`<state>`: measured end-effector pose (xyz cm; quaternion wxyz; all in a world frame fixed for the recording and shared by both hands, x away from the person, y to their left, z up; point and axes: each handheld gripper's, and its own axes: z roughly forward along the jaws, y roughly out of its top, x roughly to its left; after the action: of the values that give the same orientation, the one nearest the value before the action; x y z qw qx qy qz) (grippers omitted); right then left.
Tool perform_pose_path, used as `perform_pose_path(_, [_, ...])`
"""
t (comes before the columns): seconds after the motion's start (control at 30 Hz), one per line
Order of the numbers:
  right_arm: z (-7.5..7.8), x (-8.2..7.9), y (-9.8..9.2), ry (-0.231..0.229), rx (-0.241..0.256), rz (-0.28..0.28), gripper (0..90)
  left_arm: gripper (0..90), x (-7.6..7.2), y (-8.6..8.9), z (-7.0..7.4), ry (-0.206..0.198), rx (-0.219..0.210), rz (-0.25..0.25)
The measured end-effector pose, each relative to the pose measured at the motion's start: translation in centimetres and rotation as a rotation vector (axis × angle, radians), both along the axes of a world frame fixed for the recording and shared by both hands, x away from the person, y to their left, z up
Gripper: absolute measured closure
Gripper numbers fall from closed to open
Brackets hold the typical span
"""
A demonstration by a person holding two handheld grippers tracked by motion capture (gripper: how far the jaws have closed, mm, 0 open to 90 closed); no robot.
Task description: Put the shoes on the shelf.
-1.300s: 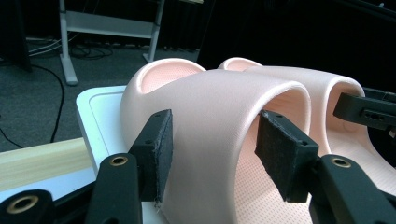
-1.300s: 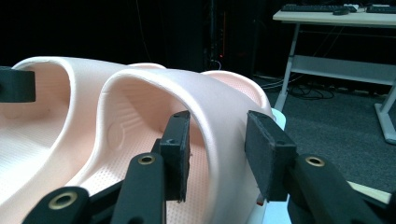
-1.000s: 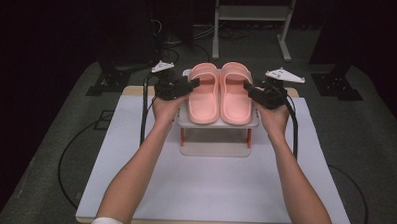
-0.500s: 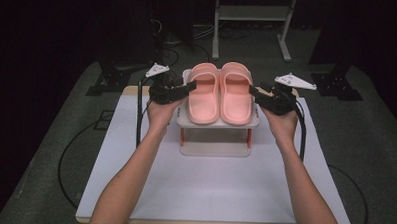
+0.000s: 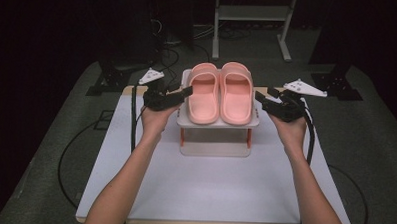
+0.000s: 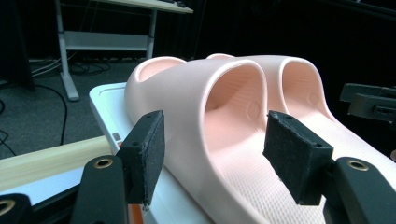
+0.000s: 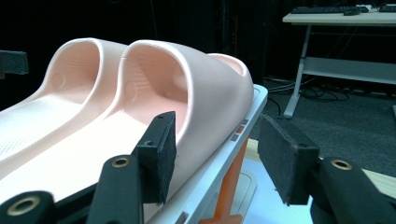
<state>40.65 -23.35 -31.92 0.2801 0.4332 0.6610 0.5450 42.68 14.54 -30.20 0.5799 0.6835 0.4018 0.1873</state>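
Pair of pink slippers, left slipper (image 5: 203, 94) and right slipper (image 5: 236, 93), sits side by side on top tier of a small white rack (image 5: 216, 123) w/ orange legs. Rack stands on the white counter (image 5: 209, 187), centred near its far edge. Toes point to the far edge, heels to the near edge.

Left gripper (image 5: 179, 93): held in person's left hand (image 5: 155, 118), level w/ rack's top tier, at the rack's left side. Fingers (image 6: 144, 156) apart, nothing between the pads; the left slipper's strap and outer side wall show through the gap just beyond them. Contact: none seen.

Right gripper (image 5: 263, 98): held in right hand (image 5: 290, 129), at the rack's right side, same height. Fingers (image 7: 158, 154) apart, empty; right slipper's outer side and the rack's edge lie just ahead of them. Contact: none seen.

Both grippers aim inward at the slippers from opposite sides. Cables (image 5: 132, 122) trail toward the counter's near edge.
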Motion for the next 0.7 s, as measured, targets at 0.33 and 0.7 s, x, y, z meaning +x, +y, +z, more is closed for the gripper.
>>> perform_pose_path(0.33, [-0.6,-0.9,-0.6,0.005,0.0,0.013,44.7,37.0,-1.5,0.6,-0.1,-0.022,0.005,-0.017])
perform_pose_path(0.7, [-0.8,-1.9,-1.2,-0.003,-0.005,0.021,42.5,35.7,-2.6,1.0,-0.3,-0.04,0.017,-0.023])
